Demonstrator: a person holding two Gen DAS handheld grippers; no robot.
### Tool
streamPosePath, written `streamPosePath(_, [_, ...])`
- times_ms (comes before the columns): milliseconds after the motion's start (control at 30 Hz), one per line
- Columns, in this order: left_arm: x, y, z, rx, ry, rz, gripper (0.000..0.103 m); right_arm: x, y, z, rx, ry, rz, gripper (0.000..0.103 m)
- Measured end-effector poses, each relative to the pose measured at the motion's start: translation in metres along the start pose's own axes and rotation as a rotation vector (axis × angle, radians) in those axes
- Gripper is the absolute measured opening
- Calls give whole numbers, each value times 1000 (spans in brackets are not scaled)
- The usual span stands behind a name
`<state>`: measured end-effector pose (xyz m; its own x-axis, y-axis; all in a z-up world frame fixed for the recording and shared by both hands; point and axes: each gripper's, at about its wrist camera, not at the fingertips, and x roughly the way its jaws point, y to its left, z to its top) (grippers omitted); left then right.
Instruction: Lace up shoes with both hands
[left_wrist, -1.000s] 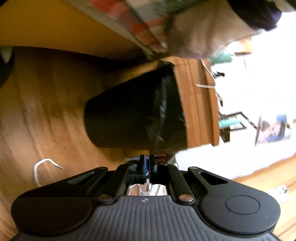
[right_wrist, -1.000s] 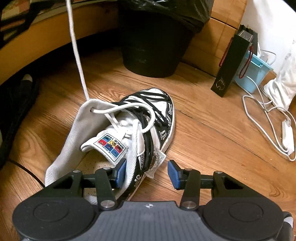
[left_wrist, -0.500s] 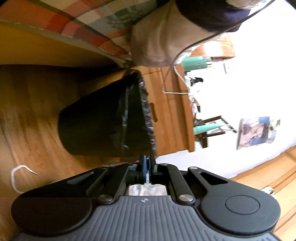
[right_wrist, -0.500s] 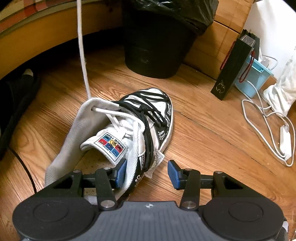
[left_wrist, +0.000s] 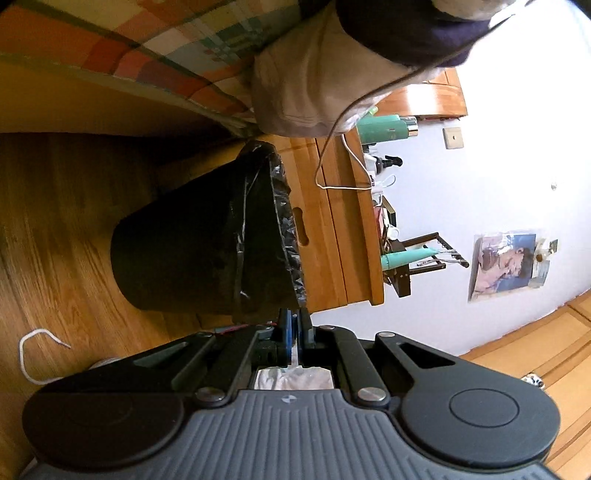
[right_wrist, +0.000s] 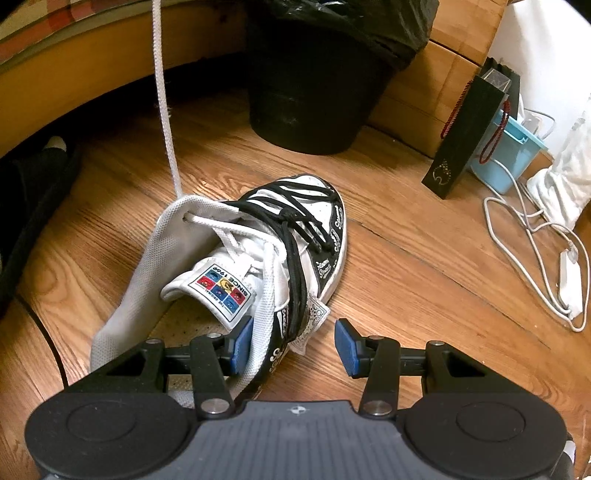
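A black-and-white sneaker (right_wrist: 325, 218) lies on the wooden floor, its toe pointing away. Black laces (right_wrist: 295, 236) cross its front. A white lace (right_wrist: 166, 122) leaves the top left eyelet and runs taut up out of the right wrist view. My left gripper (left_wrist: 294, 328) is shut, with a strip of white lace showing between its blue pads; the shoe is not in its view. My right gripper (right_wrist: 291, 345) hangs open low over the shoe's right side. Its left pad (right_wrist: 242, 345) is beside the tongue, and its right pad is over bare floor.
A black bin (right_wrist: 314, 92) with a bag liner stands just beyond the toe, also seen in the left wrist view (left_wrist: 192, 243). A bed frame (right_wrist: 74, 81) runs along the left. To the right are a black gift bag (right_wrist: 469, 133), a blue tub (right_wrist: 506, 166) and a white cable (right_wrist: 524, 258).
The left gripper has risen, still shut, and the bin has slid left in its view. The taut white lace leans a little further right. The right gripper has stayed put.
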<state>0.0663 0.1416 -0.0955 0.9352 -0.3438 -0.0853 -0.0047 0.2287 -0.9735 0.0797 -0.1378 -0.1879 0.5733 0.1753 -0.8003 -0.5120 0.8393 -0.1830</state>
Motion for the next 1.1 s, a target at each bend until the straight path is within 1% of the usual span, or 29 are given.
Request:
streamPosePath(67, [1, 3, -2, 8, 6, 7, 3, 0, 0, 0, -8, 3, -1, 50])
streamPosePath(233, [-6, 36, -5, -15, 10, 104, 3, -1, 1, 2, -33, 9, 4, 50])
streamPosePath(300, [-12, 52, -7, -35, 8, 139, 3, -5, 2, 4, -40, 5, 12, 49])
streamPosePath(400, [-15, 81, -14, -64, 14, 196, 3, -22, -1, 10, -22, -60, 52, 49])
streamPosePath(467, [-17, 101, -22, -88, 25, 245, 3, -33, -3, 16, -34, -97, 97, 49])
streamPosePath(533, [-18, 115, -29, -89, 45, 307, 1, -43, -5, 23, -55, -147, 126, 49])
streamPosePath(633, [-14, 130, -39, -25, 122, 394, 2, -50, -12, 38, -49, -193, 180, 49])
streamPosePath(700, [-12, 140, -45, -3, 161, 437, 3, -42, -18, 52, -9, -174, 237, 49])
streamPosePath(767, [-9, 146, -47, 12, 185, 476, 8, -31, -22, 65, 38, -150, 289, 49])
streamPosePath(833, [-5, 146, -47, 50, 201, 507, 22, -20, -24, 74, 78, -132, 307, 49])
streamPosePath(867, [-2, 146, -47, 81, 210, 523, 25, -14, -25, 78, 98, -124, 315, 49])
streamPosePath(967, [4, 140, -43, 188, 212, 567, 27, -5, -25, 81, 131, -124, 316, 49])
streamPosePath(1033, [9, 134, -39, 237, 204, 575, 33, -1, -23, 80, 136, -126, 313, 49])
streamPosePath(1100, [12, 129, -36, 298, 206, 589, 33, 4, -25, 80, 165, -116, 331, 49])
